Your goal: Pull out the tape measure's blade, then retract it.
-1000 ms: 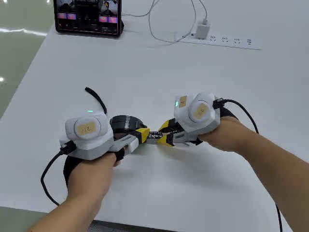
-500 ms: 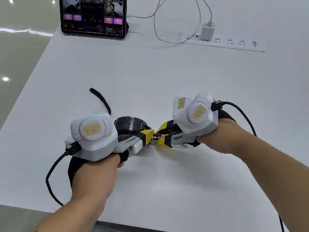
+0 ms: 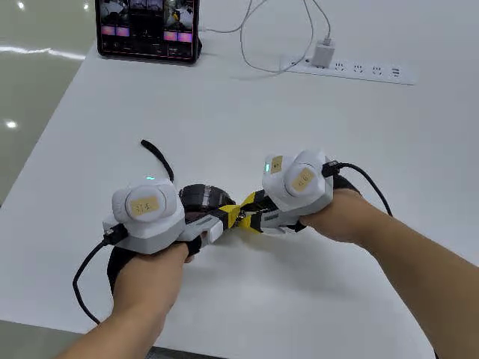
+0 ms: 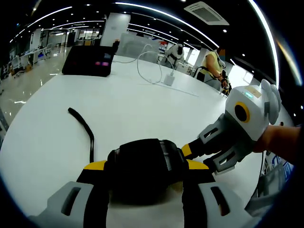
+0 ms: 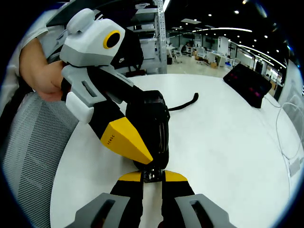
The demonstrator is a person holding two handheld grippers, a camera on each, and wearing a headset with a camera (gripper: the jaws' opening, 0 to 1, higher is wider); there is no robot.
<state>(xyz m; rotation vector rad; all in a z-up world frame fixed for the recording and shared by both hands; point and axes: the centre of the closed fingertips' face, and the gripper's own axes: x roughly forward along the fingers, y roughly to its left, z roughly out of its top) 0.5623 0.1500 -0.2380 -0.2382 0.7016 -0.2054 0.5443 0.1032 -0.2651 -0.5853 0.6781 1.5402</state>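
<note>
Since the earlier head view, the yellow-tipped right tool (image 3: 251, 213) has drawn closer to the matching left tool (image 3: 222, 209) over the white worktop (image 3: 224, 112). Left gripper view: left tool clenched around the black round tape measure (image 4: 142, 173). Right gripper view: right tool pinches the metal blade tip (image 5: 153, 175), right at the case.

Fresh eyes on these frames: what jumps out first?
Two grippers meet nose to nose over the near half of the white table: the left gripper clamps the black tape measure, the right gripper pinches its blade tip right at the case. Farther back, a lit tablet stands at the far left edge and a power strip lies far right.
</note>
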